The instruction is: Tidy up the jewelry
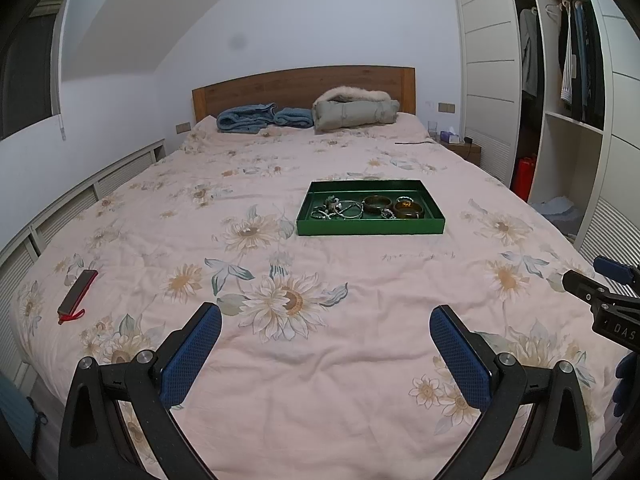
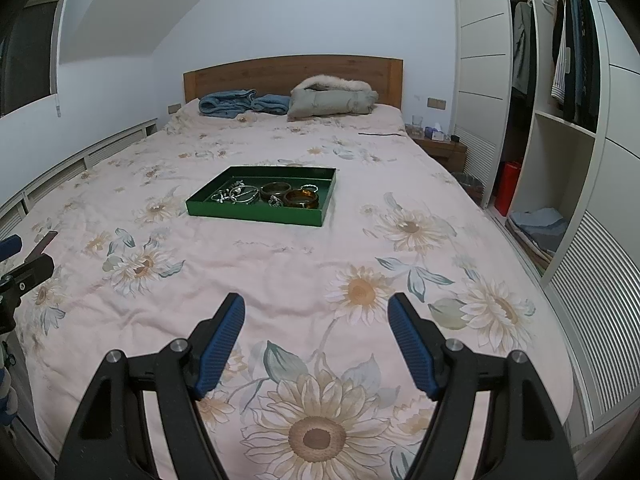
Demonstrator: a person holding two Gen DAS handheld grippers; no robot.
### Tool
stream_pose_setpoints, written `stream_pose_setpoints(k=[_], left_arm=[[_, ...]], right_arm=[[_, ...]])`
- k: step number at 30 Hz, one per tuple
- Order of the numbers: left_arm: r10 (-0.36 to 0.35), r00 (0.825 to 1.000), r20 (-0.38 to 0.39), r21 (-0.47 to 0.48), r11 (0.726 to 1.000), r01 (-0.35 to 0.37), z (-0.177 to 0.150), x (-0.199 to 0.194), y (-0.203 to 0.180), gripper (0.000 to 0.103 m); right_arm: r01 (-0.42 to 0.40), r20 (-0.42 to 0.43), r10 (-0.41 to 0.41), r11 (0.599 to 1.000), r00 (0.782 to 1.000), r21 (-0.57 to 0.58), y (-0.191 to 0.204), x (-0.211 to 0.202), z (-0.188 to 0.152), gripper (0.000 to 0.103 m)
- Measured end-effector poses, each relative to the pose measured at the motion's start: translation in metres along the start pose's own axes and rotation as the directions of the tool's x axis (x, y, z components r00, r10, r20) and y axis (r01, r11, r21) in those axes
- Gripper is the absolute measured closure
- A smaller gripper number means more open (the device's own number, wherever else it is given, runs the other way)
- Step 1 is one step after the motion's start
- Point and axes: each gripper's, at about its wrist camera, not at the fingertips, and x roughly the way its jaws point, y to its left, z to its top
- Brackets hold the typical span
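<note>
Ahead of both claws, on a bed covered by a pale pink quilt (image 1: 320,380) printed with sunflowers, sits a shallow rectangular green tray (image 1: 370,227) with thin upright walls. It holds the jewelry: a tangle of thin silver bangles (image 1: 340,210) toward its left, a dark band-shaped bangle (image 1: 377,203) at middle, a glossy amber-brown bangle (image 1: 408,211) and a small gold-toned ring (image 1: 405,201) toward its right. All pieces lie inside the tray walls.

Left gripper (image 1: 325,330): jaws spread wide, nothing between them; blue textured pads (image 1: 190,356) on black arms. Tray lies ahead and slightly right of it, well apart.

Right gripper (image 2: 316,318): jaws spread, empty, ribbed blue pads (image 2: 220,344). Tray (image 2: 256,214) lies ahead and left of it, well apart.

Quilt surface is soft and wrinkled, with open cloth between each claw and the tray.

Left of the left claw, near the bed edge: a flat dark and red oblong item (image 1: 78,290) with a red strap. Far beyond the tray, against the wooden headboard (image 1: 304,86): a blue knit garment (image 1: 264,118) and a grey fur-trimmed coat (image 1: 354,110). To the right, an open white wardrobe (image 2: 560,120) with hanging clothes.
</note>
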Motion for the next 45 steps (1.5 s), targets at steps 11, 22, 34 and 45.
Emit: stream_pose_setpoints(k=[11, 22, 34, 45], left_arm=[[0.003, 1.000, -0.023, 0.005, 1.000, -0.003, -0.001, 0.004, -0.002, 0.001], [0.005, 0.999, -0.037, 0.011, 1.000, -0.005, 0.001, 0.009, -0.006, 0.001], [0.004, 0.999, -0.050, 0.013, 1.000, -0.003, 0.000, 0.014, -0.007, 0.001], [0.006, 0.998, -0.065, 0.015, 1.000, -0.005, -0.003, 0.022, -0.008, 0.001]], right_arm=[[0.001, 0.000, -0.001, 1.000, 1.000, 0.002, -0.002, 0.001, -0.001, 0.030], [0.008, -0.003, -0.008, 1.000, 1.000, 0.005, -0.007, 0.004, -0.002, 0.030], [0.009, -0.006, -0.009, 1.000, 1.000, 0.004, -0.009, 0.006, -0.003, 0.030], [0.015, -0.021, -0.015, 1.000, 1.000, 0.006, -0.011, 0.015, -0.004, 0.030]])
